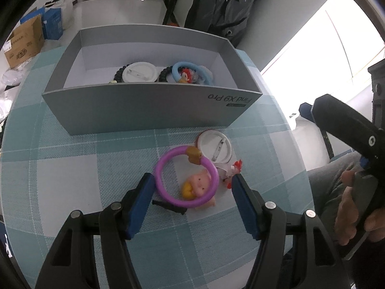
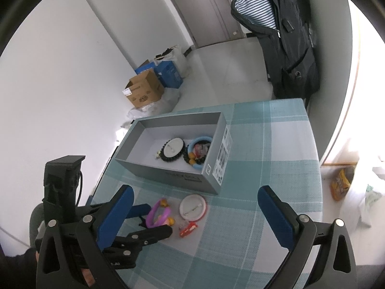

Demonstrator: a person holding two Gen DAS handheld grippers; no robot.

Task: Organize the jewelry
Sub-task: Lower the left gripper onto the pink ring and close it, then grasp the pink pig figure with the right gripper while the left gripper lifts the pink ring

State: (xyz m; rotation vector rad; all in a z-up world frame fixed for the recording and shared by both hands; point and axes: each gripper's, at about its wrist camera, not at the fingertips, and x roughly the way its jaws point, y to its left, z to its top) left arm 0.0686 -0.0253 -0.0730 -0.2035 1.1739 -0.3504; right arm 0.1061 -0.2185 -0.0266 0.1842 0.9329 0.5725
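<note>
With your left hand-held gripper [image 1: 192,192] wide open and empty astride the purple ring [image 1: 186,177], closing off-centre may snag the doll charm [image 1: 198,186] or flick the ring across the worktop [image 1: 72,168]

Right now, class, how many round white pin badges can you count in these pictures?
2. One badge lies inside the grey box, ringed by black beads. The other badge lies on the checked cloth before the box, beside the purple ring. More may be hidden.

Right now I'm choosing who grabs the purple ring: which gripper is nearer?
Left. The left gripper straddles the purple ring, fingers on either side; the right gripper hangs open, higher and farther back.
</note>
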